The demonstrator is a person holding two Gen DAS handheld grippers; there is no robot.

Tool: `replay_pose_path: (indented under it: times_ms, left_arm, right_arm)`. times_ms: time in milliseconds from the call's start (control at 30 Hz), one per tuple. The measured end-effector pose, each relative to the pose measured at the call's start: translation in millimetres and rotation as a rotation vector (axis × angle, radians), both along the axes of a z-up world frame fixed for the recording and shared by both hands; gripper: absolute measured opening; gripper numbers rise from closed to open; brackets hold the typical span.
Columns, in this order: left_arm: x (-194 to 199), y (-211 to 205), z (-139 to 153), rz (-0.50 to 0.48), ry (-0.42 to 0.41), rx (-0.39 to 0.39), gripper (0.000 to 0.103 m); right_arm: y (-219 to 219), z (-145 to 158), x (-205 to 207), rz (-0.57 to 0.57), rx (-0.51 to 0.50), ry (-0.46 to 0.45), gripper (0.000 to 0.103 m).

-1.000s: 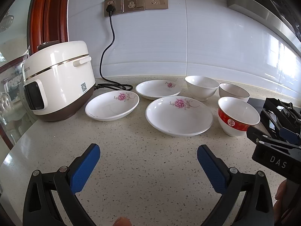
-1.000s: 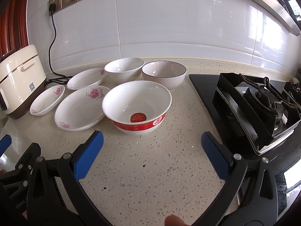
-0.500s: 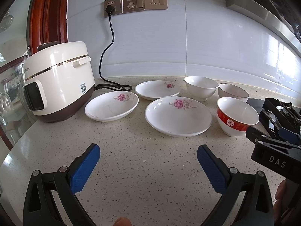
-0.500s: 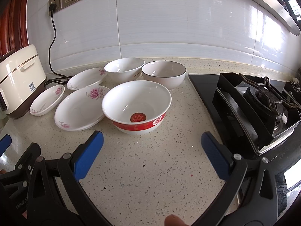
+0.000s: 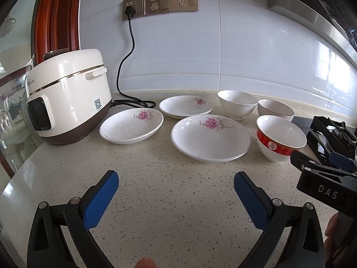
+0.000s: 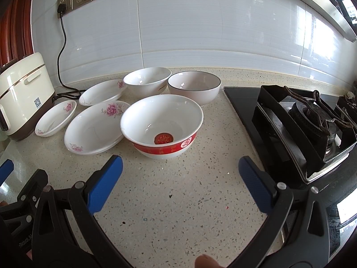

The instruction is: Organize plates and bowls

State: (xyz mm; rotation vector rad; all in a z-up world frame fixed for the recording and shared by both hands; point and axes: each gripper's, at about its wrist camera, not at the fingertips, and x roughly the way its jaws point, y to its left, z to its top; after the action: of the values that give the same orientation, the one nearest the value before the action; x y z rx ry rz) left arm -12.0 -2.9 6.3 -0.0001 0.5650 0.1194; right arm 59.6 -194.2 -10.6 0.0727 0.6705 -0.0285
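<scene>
Desk (image 5: 169, 212) carries everything; rice cooker (image 5: 67, 102) at far left, gas stove (image 6: 312, 120) at right. Between them, big floral plate (image 5: 210, 138) touching or just beside the red-band bowl (image 6: 161, 129). Two smaller floral plates (image 5: 131, 125) (image 5: 186, 106) behind and left, two plain bowls (image 6: 147, 80) (image 6: 194, 87) at the back. All glazed ceramic: stiff, slippery, chips easily, moderately heavy. Take each by the rim, one finger inside, one outside; plates sit low, so come in flat under the lip. Left gripper (image 5: 176, 192) and right gripper (image 6: 180, 176) both spread wide, holding nothing, near the dishes but clear of them. Nothing stacked yet.
</scene>
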Motion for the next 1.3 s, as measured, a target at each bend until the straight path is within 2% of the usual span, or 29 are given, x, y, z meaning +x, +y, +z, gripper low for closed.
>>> replay_pose_path:
  times_ms: [367, 533, 633, 800, 933, 1000, 1133, 1200, 1233, 1300]
  left_arm:
    - [0, 1, 0, -0.002, 0.001, -0.001, 0.103]
    - [-5, 7, 5, -0.036, -0.033, -0.027, 0.103]
    - [-3, 22, 21, -0.027, -0.074, -0.038, 0.103]
    - [17, 64, 41, -0.034, -0.114, -0.138, 0.103]
    - [39, 87, 43, 0.000, -0.061, -0.102, 0.103]
    - [54, 105, 41, 0.017, -0.001, -0.161, 0.103]
    - [81, 143, 30, 0.074, 0.059, -0.289, 0.103]
    - [91, 162, 22, 0.102, 0.077, -0.359, 0.102]
    - [94, 171, 18, 0.116, 0.079, -0.398, 0.100]
    - [99, 188, 8, 0.153, 0.093, -0.485, 0.088]
  right_arm:
    - [-1, 0, 1, 0.004, 0.009, 0.005, 0.103]
    - [-3, 10, -7, 0.024, 0.040, -0.029, 0.103]
    - [1, 27, -10, 0.086, 0.043, -0.040, 0.103]
    - [22, 56, 2, 0.284, 0.108, 0.001, 0.103]
    - [60, 77, 26, 0.435, 0.142, 0.044, 0.103]
    - [77, 78, 45, 0.464, 0.165, 0.080, 0.103]
    - [108, 60, 98, 0.502, 0.343, 0.210, 0.103]
    - [124, 53, 113, 0.486, 0.343, 0.236, 0.103]
    - [134, 50, 120, 0.492, 0.346, 0.246, 0.103]
    - [146, 41, 136, 0.511, 0.360, 0.281, 0.099]
